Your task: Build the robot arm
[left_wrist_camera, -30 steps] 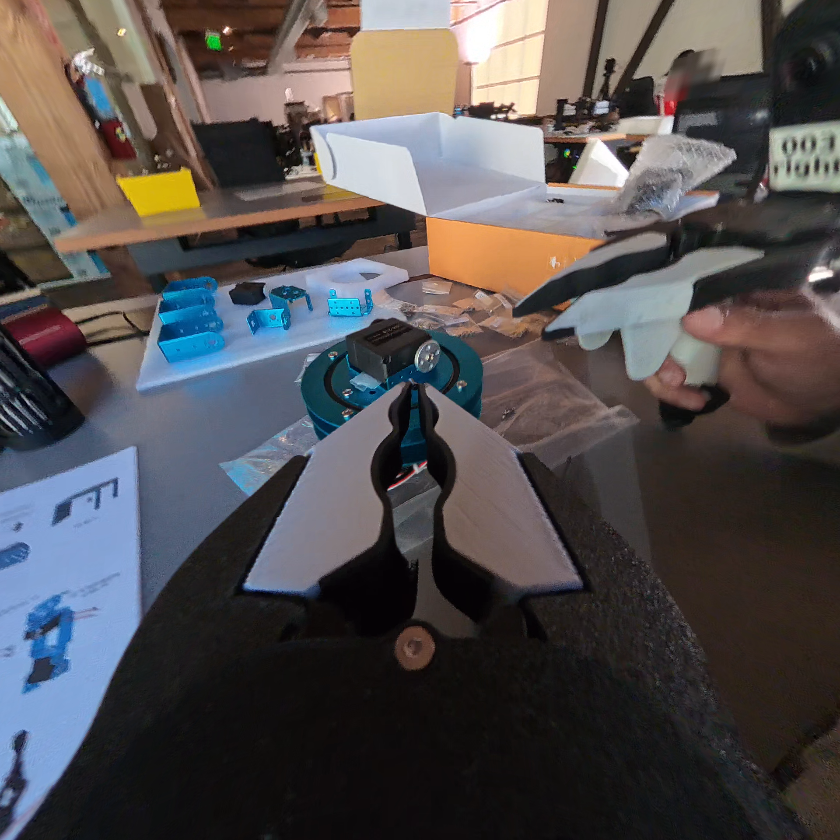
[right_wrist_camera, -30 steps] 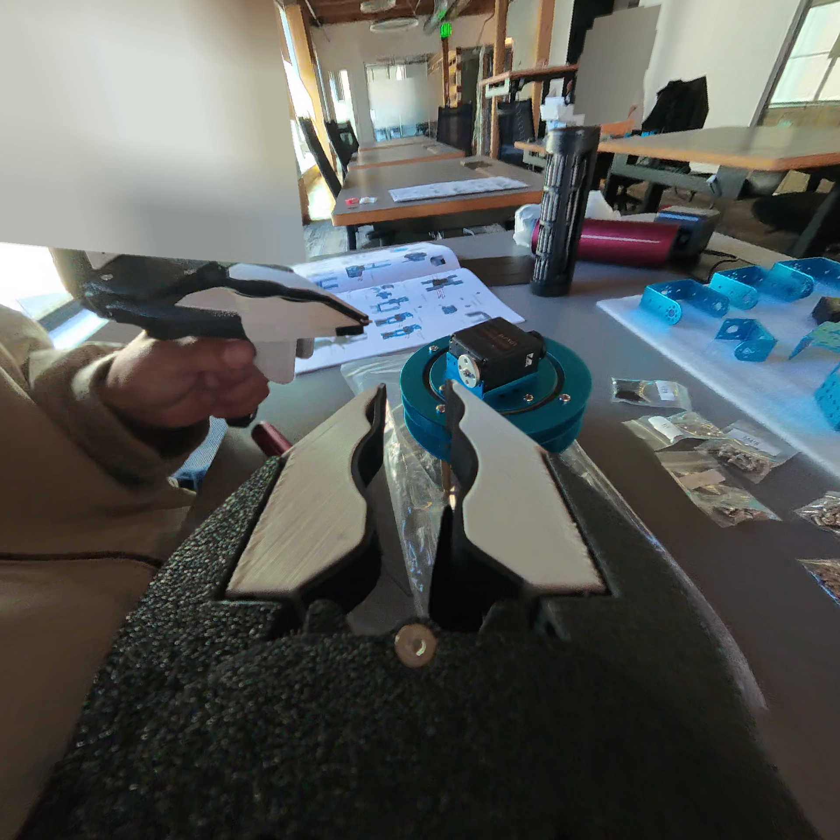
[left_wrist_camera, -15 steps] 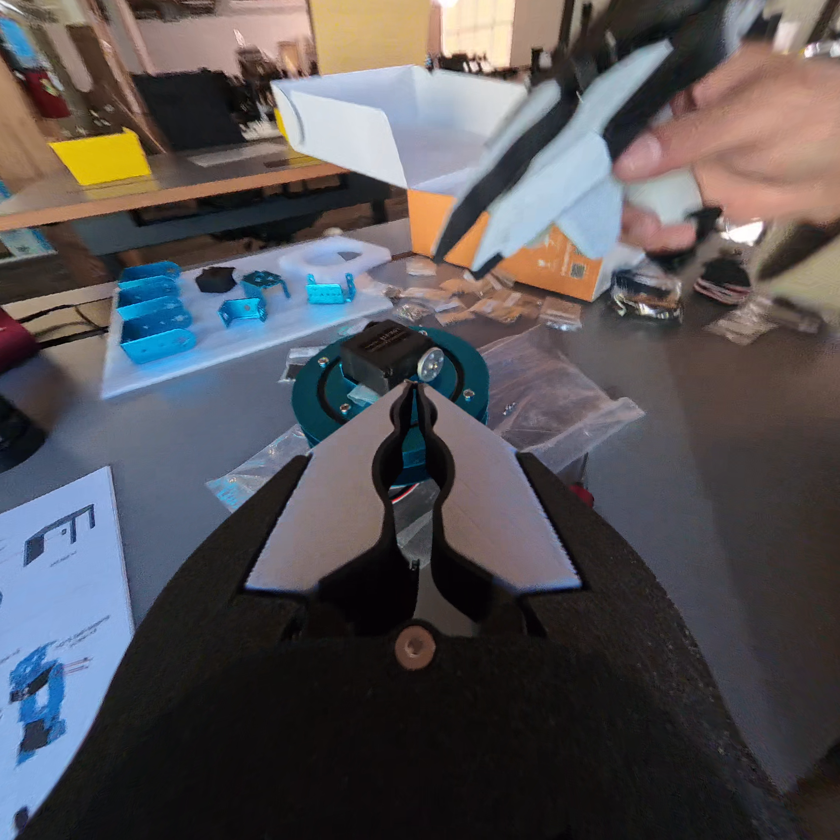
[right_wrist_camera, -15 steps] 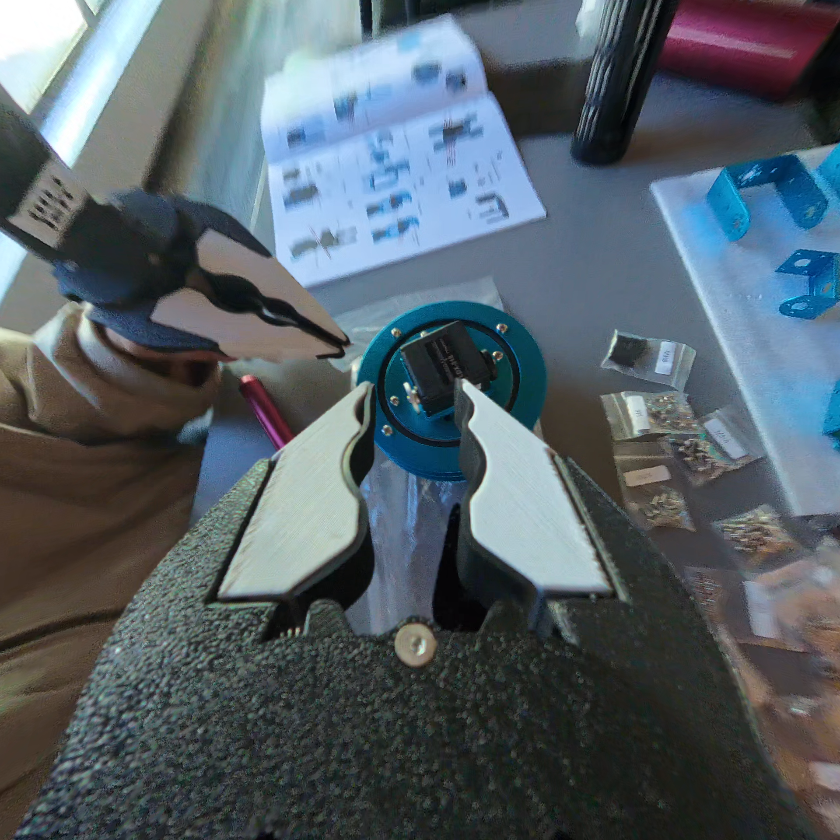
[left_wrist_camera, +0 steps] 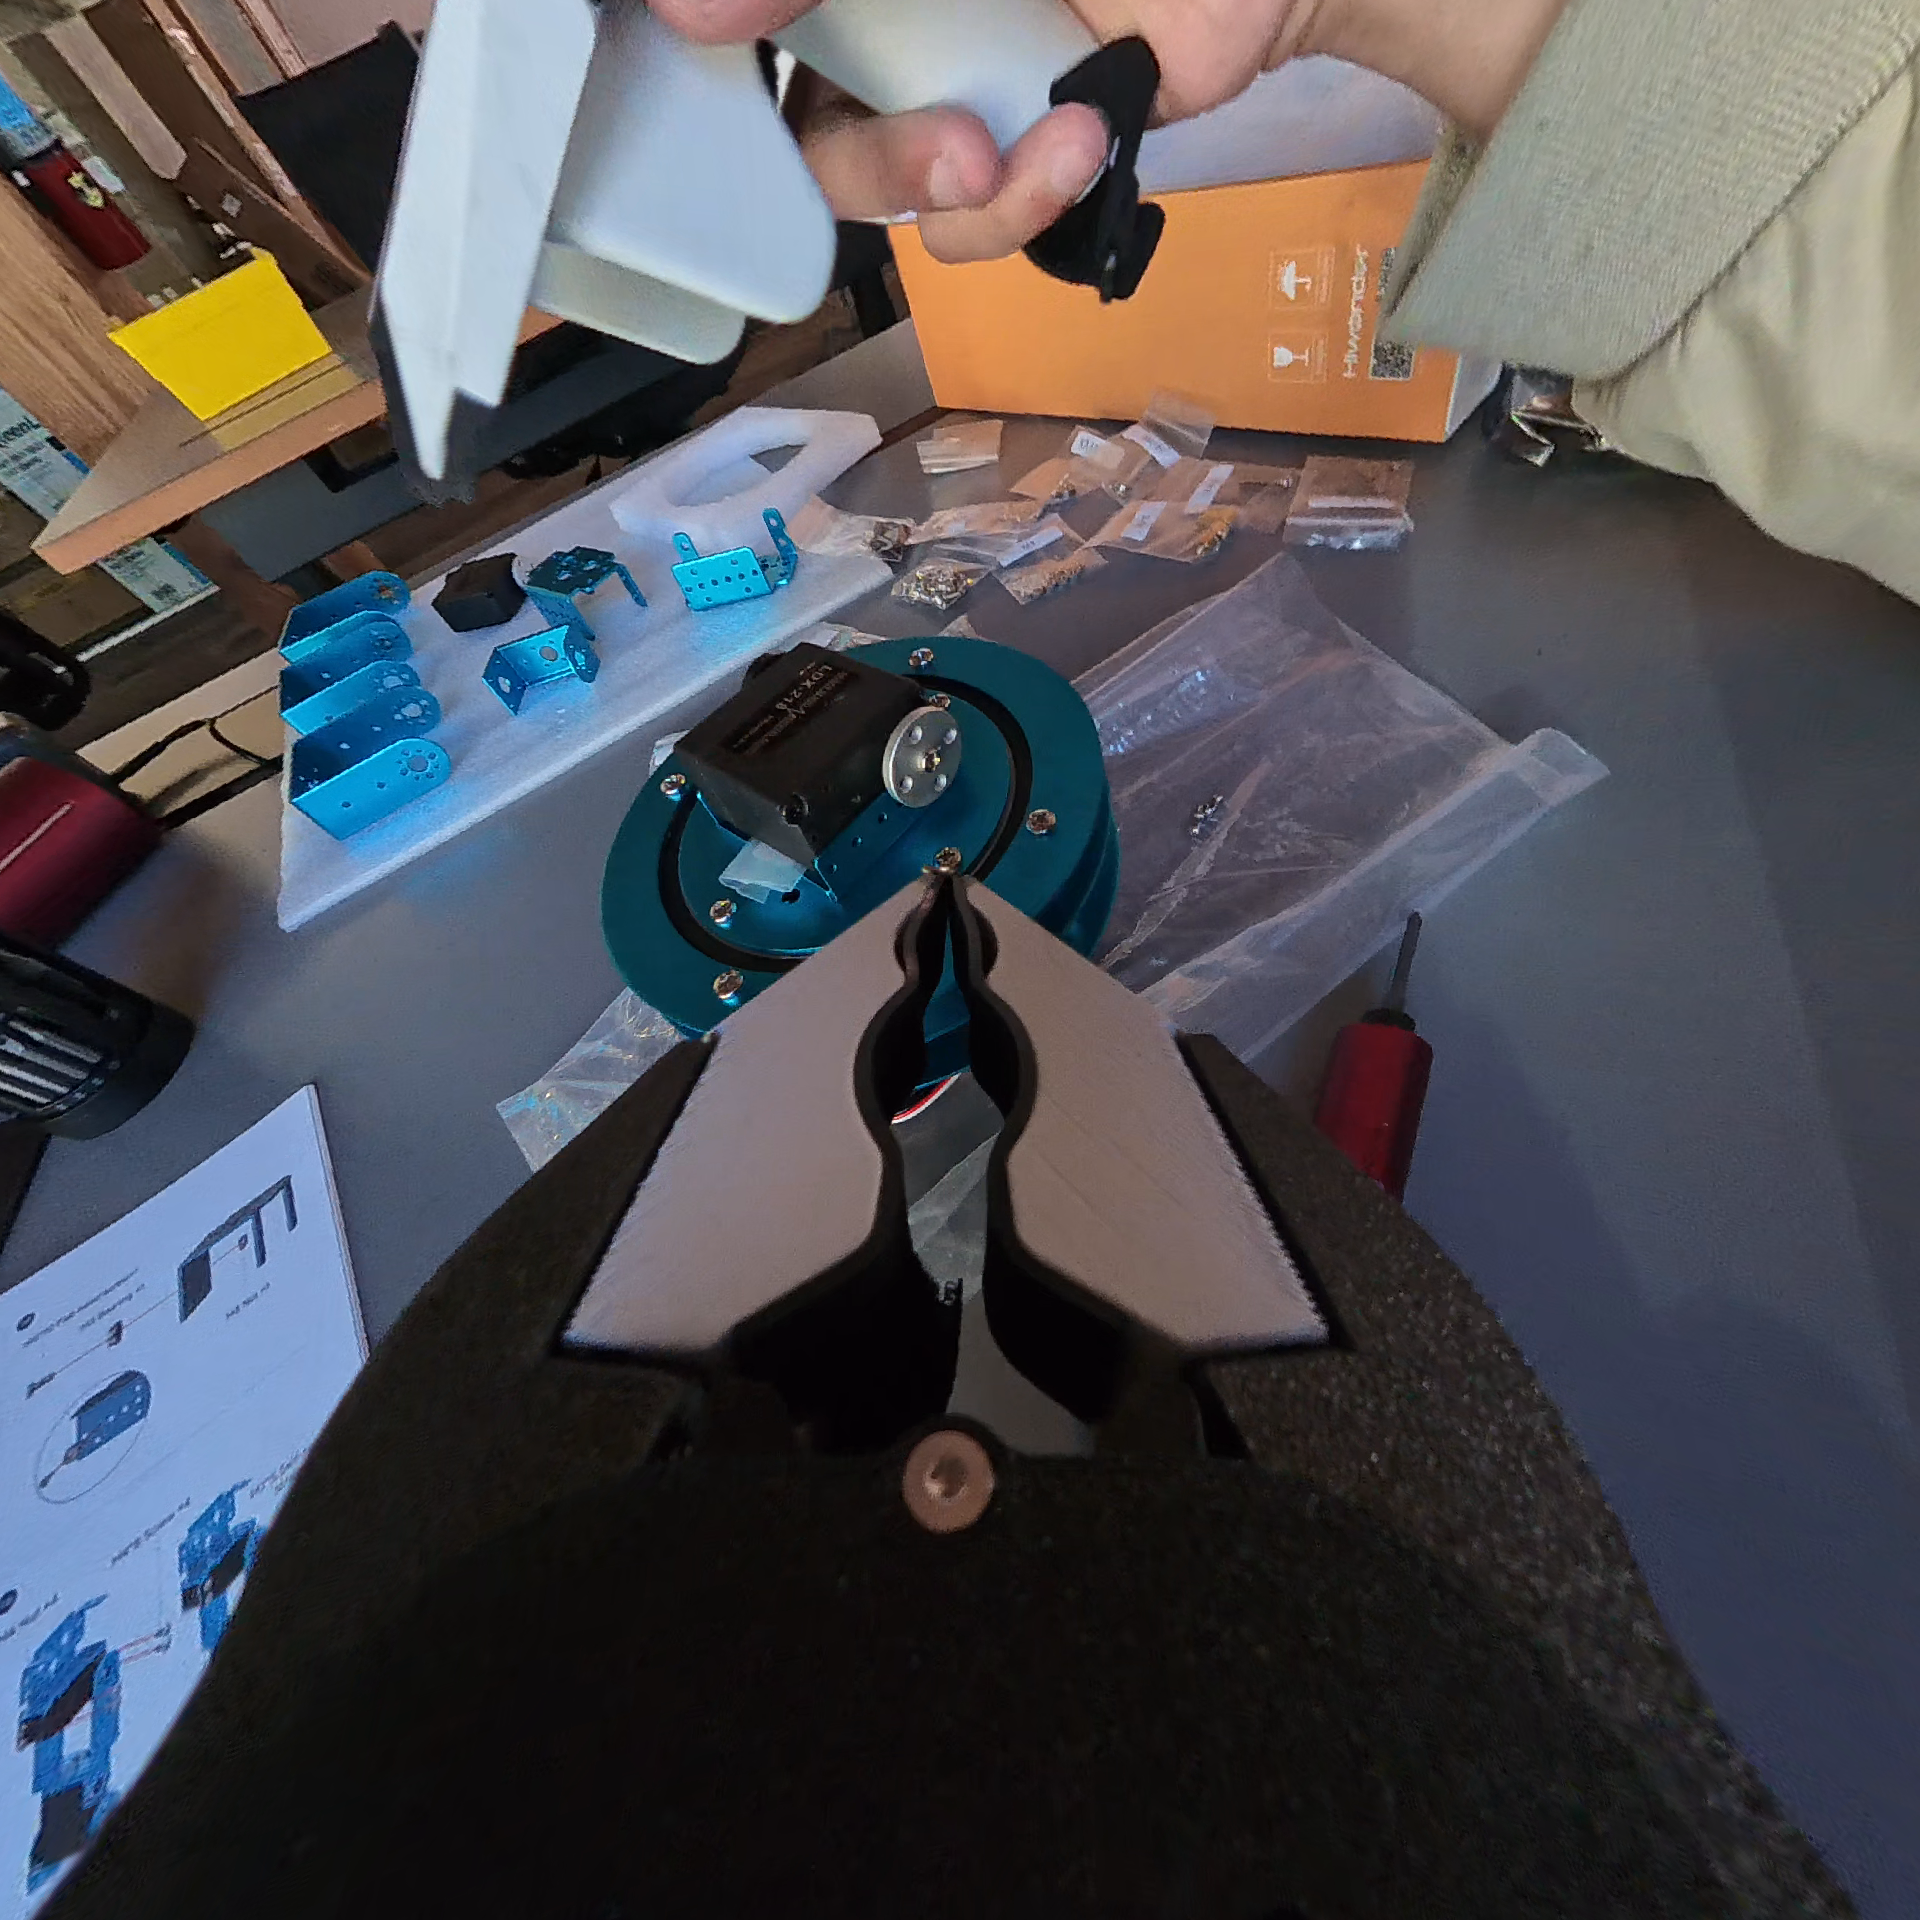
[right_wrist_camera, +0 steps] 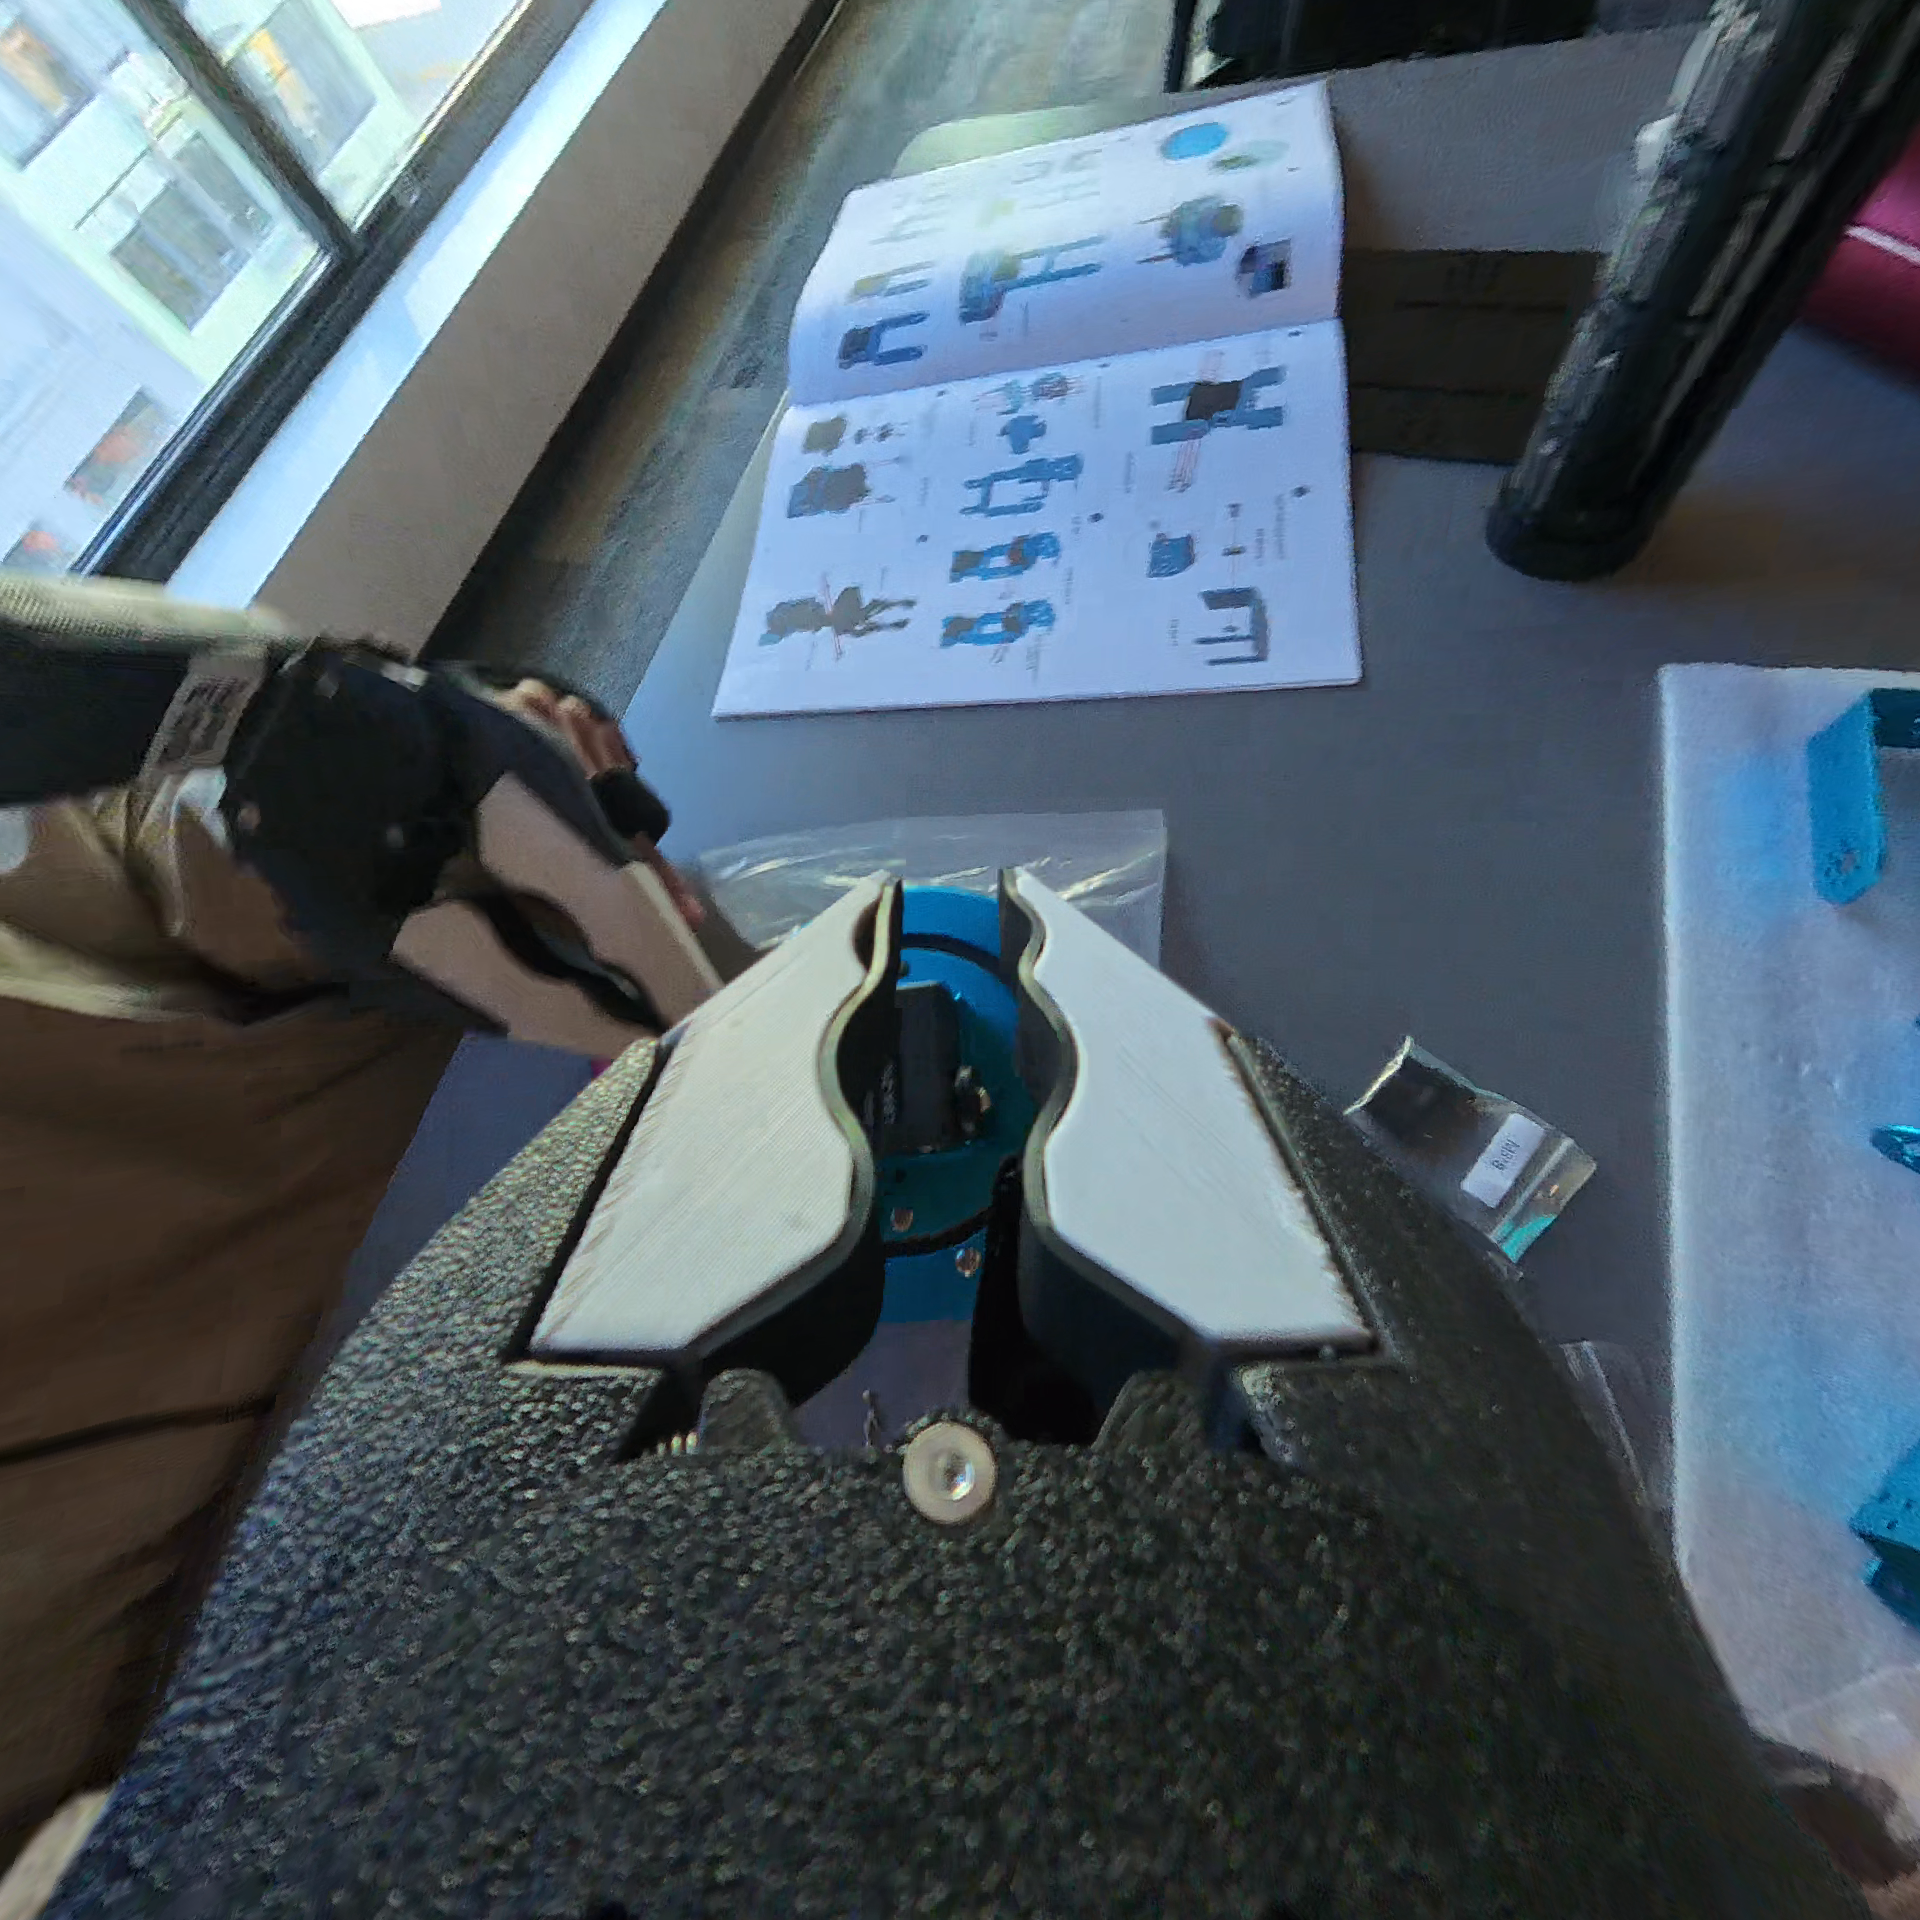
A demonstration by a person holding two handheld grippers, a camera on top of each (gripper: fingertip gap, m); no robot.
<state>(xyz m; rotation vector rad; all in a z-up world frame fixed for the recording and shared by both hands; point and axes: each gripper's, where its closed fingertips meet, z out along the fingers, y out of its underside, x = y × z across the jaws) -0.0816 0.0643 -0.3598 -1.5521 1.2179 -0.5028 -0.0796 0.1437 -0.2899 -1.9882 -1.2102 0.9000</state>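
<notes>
A grey table [left_wrist_camera: 1662, 831] in a workshop with wooden benches behind carries a spread of kit parts. The left gripper [left_wrist_camera: 940, 883] sits low over it, its fingertips pressed together with nothing between them, the tips right at the near rim of a teal round base [left_wrist_camera: 1049, 769]. A black servo [left_wrist_camera: 800, 738] with a silver horn stands on top of that base, which lies on a clear plastic bag [left_wrist_camera: 1299, 769]. A red-handled screwdriver [left_wrist_camera: 1371, 1091] lies just beside the bag, on the gripper's right.

The right gripper [right_wrist_camera: 945, 883] hangs above the same base [right_wrist_camera: 940, 940], looking down on it; its fingers are parted, holding nothing, and the servo [right_wrist_camera: 925, 1049] shows in the gap between them. Whether the tips touch the base I cannot tell, the view being blurred. From the left wrist view the right gripper [left_wrist_camera: 447, 457] appears high up, gripped by a hand [left_wrist_camera: 966, 177] in a beige sleeve.

Farther out, a white foam sheet [left_wrist_camera: 436, 842] holds blue metal brackets [left_wrist_camera: 364, 769]. Small bags of screws [left_wrist_camera: 1143, 509] lie near an orange box [left_wrist_camera: 1174, 322]. An open instruction booklet [right_wrist_camera: 1060, 436] lies flat beyond the base, with a black ribbed cylinder [right_wrist_camera: 1704, 270] standing near it.
</notes>
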